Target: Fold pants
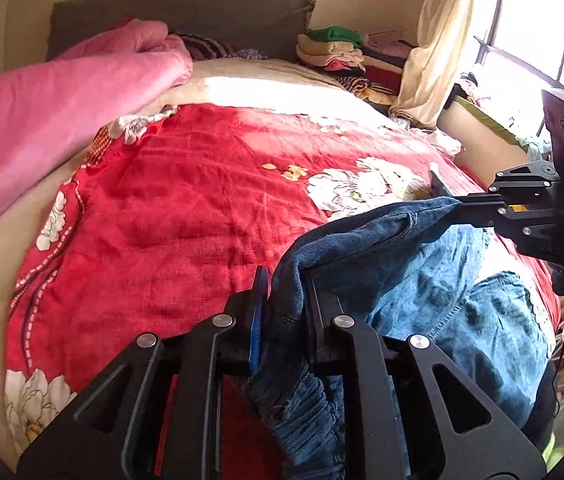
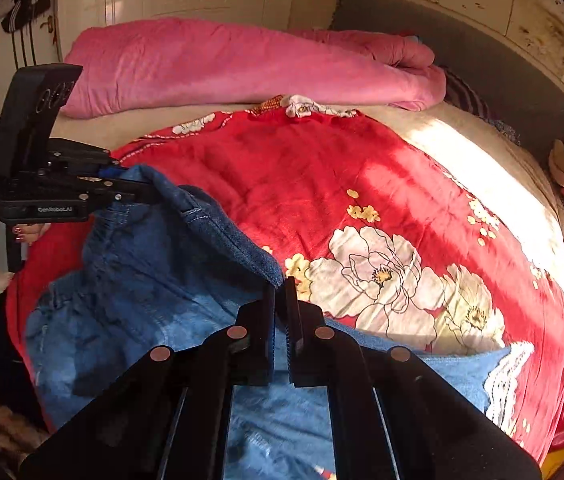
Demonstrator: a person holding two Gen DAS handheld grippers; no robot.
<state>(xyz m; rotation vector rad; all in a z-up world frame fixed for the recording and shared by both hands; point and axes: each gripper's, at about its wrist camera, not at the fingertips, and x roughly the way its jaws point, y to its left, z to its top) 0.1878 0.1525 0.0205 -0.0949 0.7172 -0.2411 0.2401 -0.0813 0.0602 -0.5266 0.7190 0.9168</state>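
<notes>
The left gripper [image 1: 286, 304] is clamping a dark, bunched fold of the jeans [image 1: 462, 312] between its narrowed jaws, the cloth running up through them. The right gripper [image 2: 280, 304] is pinching the hemmed edge of the same jeans at its fingertips, jaws nearly together. Between the two, the denim is hanging in a raised ridge, its lower part lying on the red flowered blanket [image 2: 322, 184]. Beyond, a pink quilt [image 2: 221, 64] is lying across the bed.

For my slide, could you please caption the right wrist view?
Both tongs, right and left, pinch blue jeans over red floral blanket.
</notes>
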